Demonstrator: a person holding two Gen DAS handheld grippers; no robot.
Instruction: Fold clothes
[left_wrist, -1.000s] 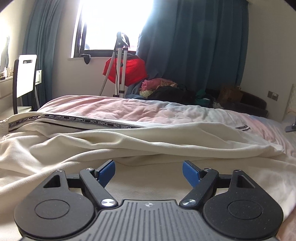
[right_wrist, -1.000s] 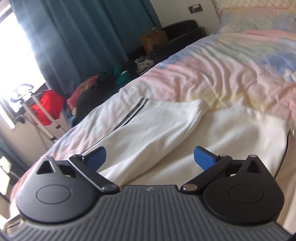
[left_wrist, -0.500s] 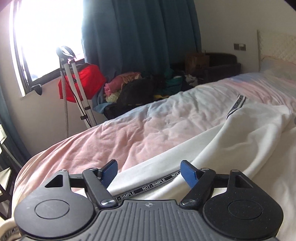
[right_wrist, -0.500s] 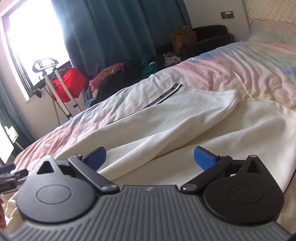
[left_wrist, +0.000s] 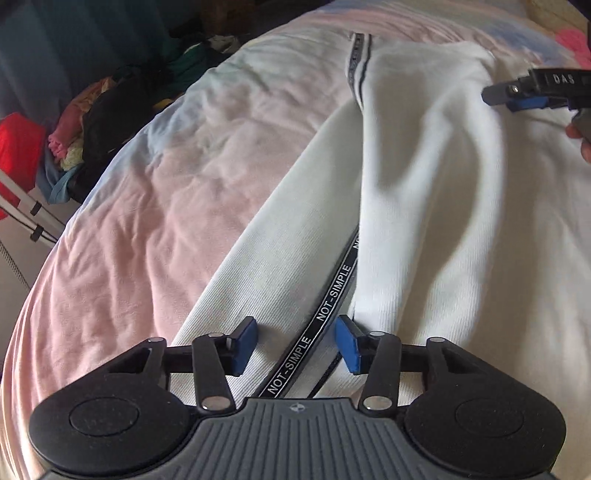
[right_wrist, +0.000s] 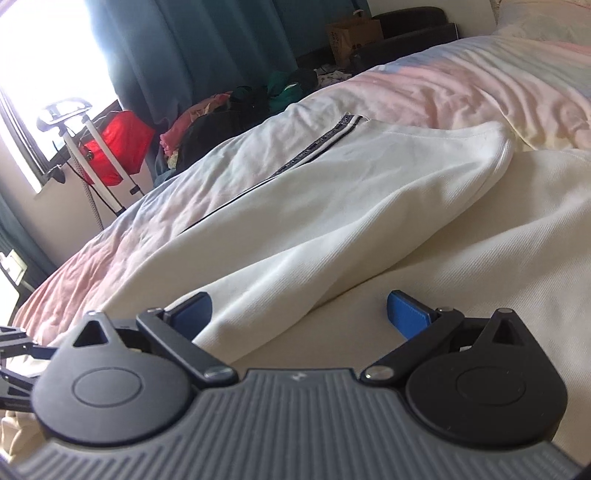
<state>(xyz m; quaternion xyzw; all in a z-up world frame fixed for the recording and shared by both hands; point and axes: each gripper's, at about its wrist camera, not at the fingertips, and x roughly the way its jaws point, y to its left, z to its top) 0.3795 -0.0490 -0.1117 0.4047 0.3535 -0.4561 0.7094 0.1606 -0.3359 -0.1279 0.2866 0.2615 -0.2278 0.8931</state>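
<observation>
Cream ribbed cotton, a pair of trousers (left_wrist: 424, 206) lies spread along the pink-tinted bed cover (left_wrist: 147, 206), its legs stretched toward the far end and one lying partly over the other, so the long edges sit ready to be matched. A black side tape (left_wrist: 317, 325) lettered NOT-SIMPLE runs down the seam, marking the line a fold would likely follow.

The left gripper (left_wrist: 293, 345) points steeply down at that seam, with the tape passing between its blue pads (left_wrist: 243, 345). Its jaws have just been closing, yet both pads stand clear of the cloth's folds as far as I can tell, so it is parted and grips nothing yet; the placement suggests a pinch at the seam edge.

The right gripper (right_wrist: 299, 314) hangs low over the upper leg with its jaws wide apart and empty, cloth below them. In the left view it (left_wrist: 524, 98) shows further along the trousers, probably placed to take a second hold.

Beyond the bed a heap of clothes (right_wrist: 236, 110) waits by dark blue curtains (right_wrist: 207, 48).
</observation>
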